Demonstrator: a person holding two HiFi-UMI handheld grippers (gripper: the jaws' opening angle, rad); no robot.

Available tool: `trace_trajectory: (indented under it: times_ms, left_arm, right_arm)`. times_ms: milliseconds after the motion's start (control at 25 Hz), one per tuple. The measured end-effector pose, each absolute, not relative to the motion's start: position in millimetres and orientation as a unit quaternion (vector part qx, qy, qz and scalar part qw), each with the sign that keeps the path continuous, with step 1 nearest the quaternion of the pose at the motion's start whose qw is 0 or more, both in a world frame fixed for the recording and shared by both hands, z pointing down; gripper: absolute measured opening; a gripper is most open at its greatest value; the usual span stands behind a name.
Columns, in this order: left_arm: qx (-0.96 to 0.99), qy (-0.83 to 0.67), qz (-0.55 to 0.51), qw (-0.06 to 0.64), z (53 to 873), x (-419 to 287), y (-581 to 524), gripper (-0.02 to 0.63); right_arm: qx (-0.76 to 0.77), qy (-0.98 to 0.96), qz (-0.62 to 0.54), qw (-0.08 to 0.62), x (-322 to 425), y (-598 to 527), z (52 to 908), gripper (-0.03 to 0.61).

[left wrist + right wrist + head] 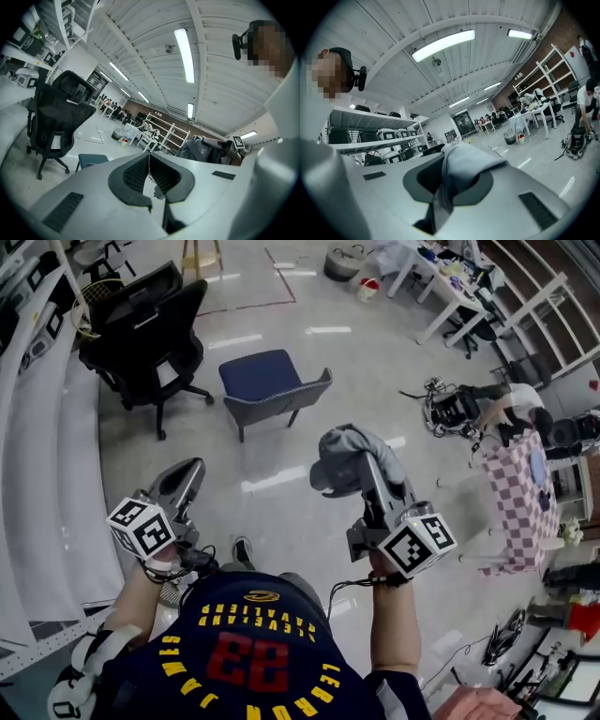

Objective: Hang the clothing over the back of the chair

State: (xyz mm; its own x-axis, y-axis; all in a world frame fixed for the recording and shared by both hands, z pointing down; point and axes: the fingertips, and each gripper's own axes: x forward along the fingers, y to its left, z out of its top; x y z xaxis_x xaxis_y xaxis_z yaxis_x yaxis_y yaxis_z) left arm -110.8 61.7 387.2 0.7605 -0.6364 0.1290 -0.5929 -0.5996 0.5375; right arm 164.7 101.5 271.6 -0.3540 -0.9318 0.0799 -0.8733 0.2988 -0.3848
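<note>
My right gripper is shut on a bunched grey garment, held up in front of me over the floor. In the right gripper view the grey garment drapes over both jaws and a fold hangs down between them at the right gripper. The blue chair stands farther ahead, its seat facing away and its back nearest me. My left gripper is shut with nothing held. Its pads meet in the left gripper view, where the left gripper points towards the blue chair.
A black office chair stands left of the blue chair. White shelving runs along the left. At the right are a table with a checked cloth and a person bending over gear on the floor. White tables stand at the back.
</note>
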Motion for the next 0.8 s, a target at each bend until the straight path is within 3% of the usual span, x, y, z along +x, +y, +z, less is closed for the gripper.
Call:
trace_trajectory:
  times_ms: [800]
  left_arm:
    - [0.879,-0.371,-0.038,0.298,407.9,-145.9,-17.2,0.005]
  right_arm:
    - [-0.537,0.832,-0.124,0.068,130.5,-68.3,226.3,0.038]
